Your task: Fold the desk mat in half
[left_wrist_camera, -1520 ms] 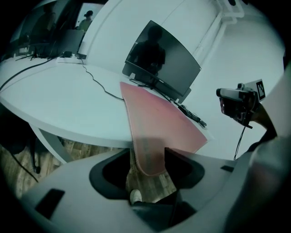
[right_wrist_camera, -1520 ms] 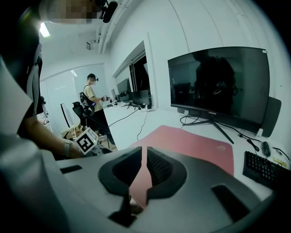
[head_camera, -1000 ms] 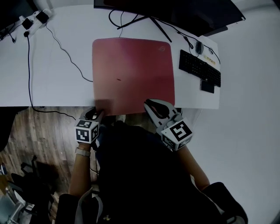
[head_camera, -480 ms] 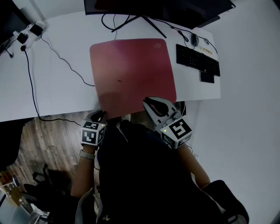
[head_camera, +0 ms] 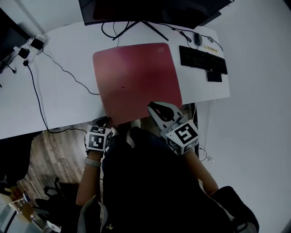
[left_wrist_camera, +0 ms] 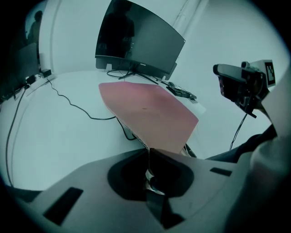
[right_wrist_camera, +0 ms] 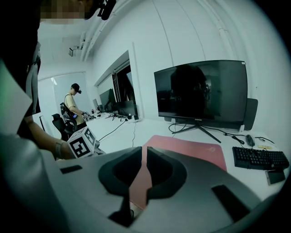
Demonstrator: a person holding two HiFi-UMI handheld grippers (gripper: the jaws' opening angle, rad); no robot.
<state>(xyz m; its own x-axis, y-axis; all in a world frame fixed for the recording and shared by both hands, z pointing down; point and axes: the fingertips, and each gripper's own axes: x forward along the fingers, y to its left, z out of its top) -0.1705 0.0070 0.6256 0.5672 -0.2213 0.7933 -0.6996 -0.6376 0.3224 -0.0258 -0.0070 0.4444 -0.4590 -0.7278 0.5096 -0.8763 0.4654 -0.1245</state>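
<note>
We see the red mat (head_camera: pixel 136 77) spread on the white bench (head_camera: pixel 59 102), in front of the monitor (head_camera: pixel 150 7), with its near edge at the bench's front edge. The keyboard (head_camera: pixel 202 59) lies just to its right, and a black cable (head_camera: pixel 68 75) runs across the bench to its left.

The left gripper (left_wrist_camera: pixel 148 150) is at the mat's near left corner. Its jaws are closing, and the corner's edge runs straight in between them. There the pads meet on it, and we see that corner raised a little off the bench.

The right gripper (head_camera: pixel 153 107) sits over the near edge of the mat, toward its right corner. Its jaws are all but together, with only a thin slit left, and the red of the mat shows through it. We cannot tell whether they pinch the mat or only hang above it. The rest of the mat lies flat.
</note>
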